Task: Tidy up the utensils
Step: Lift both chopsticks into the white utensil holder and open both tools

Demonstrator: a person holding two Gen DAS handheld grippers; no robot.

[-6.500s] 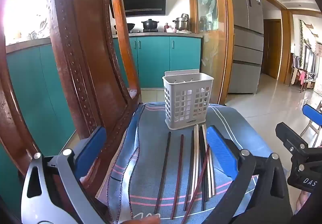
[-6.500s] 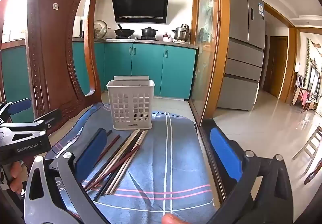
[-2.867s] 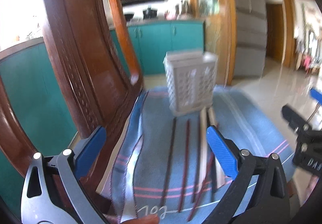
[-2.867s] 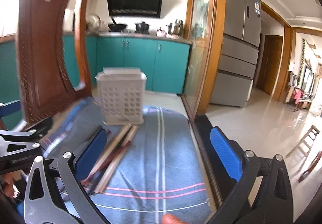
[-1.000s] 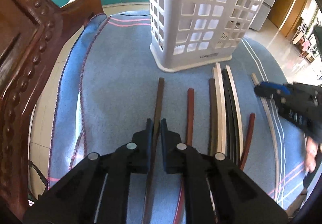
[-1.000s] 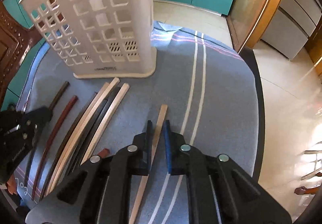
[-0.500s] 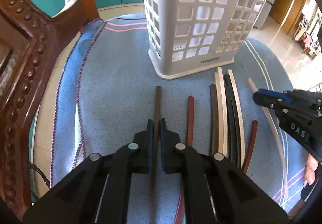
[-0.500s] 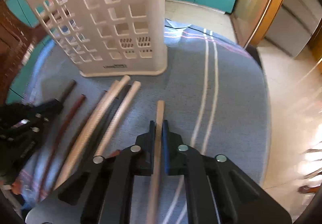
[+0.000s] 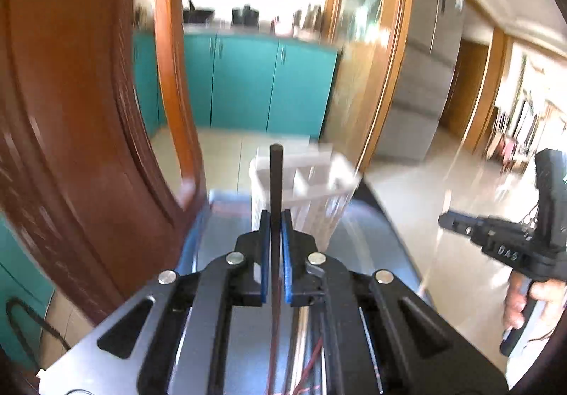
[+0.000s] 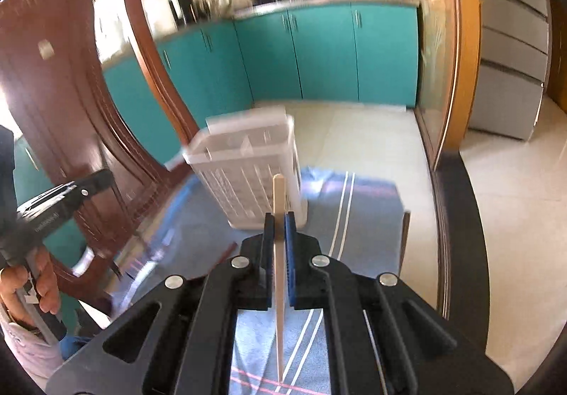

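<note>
My left gripper (image 9: 273, 217) is shut on a dark brown chopstick (image 9: 275, 178) and holds it lifted, its end in front of the white slotted utensil basket (image 9: 320, 182). My right gripper (image 10: 279, 219) is shut on a pale wooden chopstick (image 10: 279, 203), also lifted, its end in front of the same basket (image 10: 244, 168). Both views are motion-blurred. Other chopsticks (image 9: 312, 352) lie on the blue cloth (image 10: 329, 203) below the left gripper. The right gripper also shows in the left wrist view (image 9: 457, 221), and the left gripper in the right wrist view (image 10: 95, 182).
A dark wooden chair back (image 9: 71, 111) rises close on the left. The table's dark edge (image 10: 457, 217) runs along the right of the cloth. Teal cabinets (image 10: 319, 54) and a grey fridge (image 9: 425, 76) stand beyond.
Both grippers have lifted their chopsticks off the cloth and tilted up, so the views now look across the room instead of down at the cloth.
</note>
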